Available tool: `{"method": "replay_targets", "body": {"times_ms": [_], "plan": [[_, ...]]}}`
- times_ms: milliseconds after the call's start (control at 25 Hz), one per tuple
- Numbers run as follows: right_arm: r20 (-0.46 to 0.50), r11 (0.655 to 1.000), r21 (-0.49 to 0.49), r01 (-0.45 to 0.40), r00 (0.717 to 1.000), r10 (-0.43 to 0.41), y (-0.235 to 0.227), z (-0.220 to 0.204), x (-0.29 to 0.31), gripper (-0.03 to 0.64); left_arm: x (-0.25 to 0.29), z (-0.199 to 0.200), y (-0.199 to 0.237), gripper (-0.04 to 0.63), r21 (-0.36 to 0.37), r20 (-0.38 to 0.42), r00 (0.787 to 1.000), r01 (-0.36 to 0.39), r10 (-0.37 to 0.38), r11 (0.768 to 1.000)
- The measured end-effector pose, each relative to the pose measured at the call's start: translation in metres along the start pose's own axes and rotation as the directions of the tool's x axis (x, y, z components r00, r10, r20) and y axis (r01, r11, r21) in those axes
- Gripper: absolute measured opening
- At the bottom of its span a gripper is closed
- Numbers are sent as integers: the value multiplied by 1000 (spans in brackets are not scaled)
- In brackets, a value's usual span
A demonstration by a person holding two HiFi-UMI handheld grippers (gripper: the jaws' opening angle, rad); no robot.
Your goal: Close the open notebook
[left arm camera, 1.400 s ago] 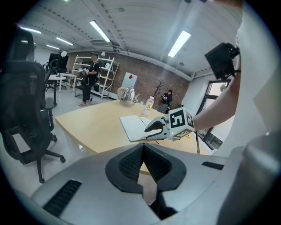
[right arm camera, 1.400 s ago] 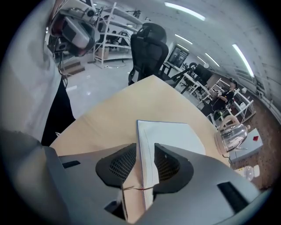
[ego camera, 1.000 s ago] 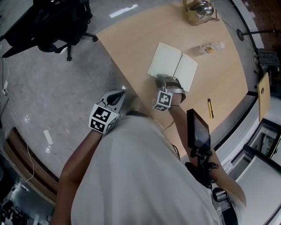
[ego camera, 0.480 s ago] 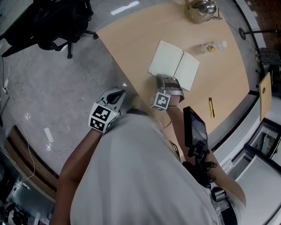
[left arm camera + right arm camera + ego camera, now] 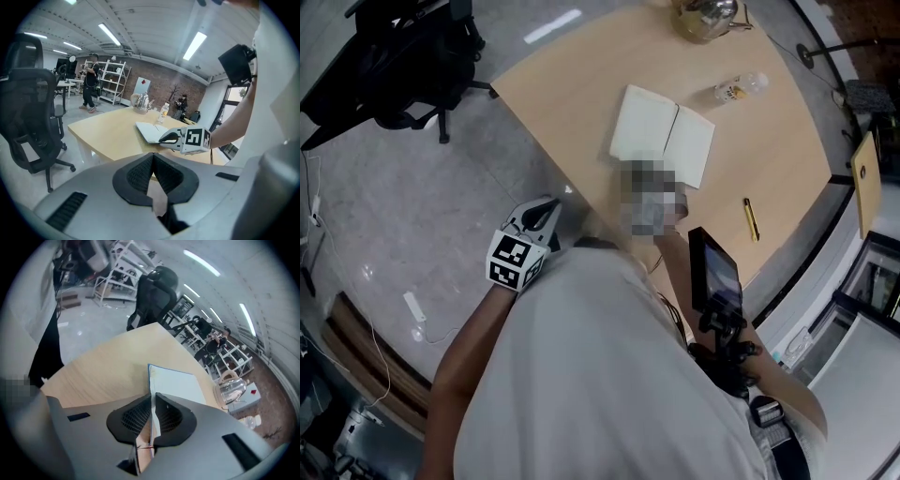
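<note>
Right gripper view is showing the right gripper (image 5: 152, 398) closing its jaws on the near edge of the open notebook (image 5: 177, 383), with a thin sheet standing between the pads (they are looking pressed against it). The notebook is lying spread on the table (image 5: 581, 103), with a bottle (image 5: 739, 88) and a kettle (image 5: 705, 17) beyond it. The left gripper (image 5: 551, 206) is hanging off the table's edge, jaws together and holding nothing.
</note>
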State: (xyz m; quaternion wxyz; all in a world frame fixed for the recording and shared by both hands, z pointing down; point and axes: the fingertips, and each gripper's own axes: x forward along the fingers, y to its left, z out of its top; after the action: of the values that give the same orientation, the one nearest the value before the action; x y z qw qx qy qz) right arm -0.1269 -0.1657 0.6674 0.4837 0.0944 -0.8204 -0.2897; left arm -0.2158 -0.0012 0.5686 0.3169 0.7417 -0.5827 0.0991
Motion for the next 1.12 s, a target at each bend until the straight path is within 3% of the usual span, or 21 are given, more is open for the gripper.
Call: {"method": "replay_targets", "body": {"times_ms": [120,200,360,480,640,880,1120], "plan": [[73,982,188,-3,997,-11,-11,3,-11,34,4,0,-6,5,18,-8,1000,18,-18,1000],[122,948,317,-16,992,-24,-20,3,-18,32,8,3,-10,5,37,-15,999,35,-34,999],[179,832,554,-28,980,-86,-31,-4,-31,31,15,9,-20,5,73,-28,997,71,-69,995],[195,740,672,-30,971,-137,-36,-10,-39,29,19,12,-26,5,98,-43,995,94,-90,991],[190,647,763,-20,962,-194,-42,-18,-50,28,24,16,-33,5,128,-61,992,118,-111,985],[160,569,822,22,950,-269,-48,-32,-60,23,32,25,-39,5,172,-83,987,153,-140,973],[105,410,911,46,935,-338,-52,-52,-70,21,39,26,-46,5,210,-119,977,199,-177,957]]}}
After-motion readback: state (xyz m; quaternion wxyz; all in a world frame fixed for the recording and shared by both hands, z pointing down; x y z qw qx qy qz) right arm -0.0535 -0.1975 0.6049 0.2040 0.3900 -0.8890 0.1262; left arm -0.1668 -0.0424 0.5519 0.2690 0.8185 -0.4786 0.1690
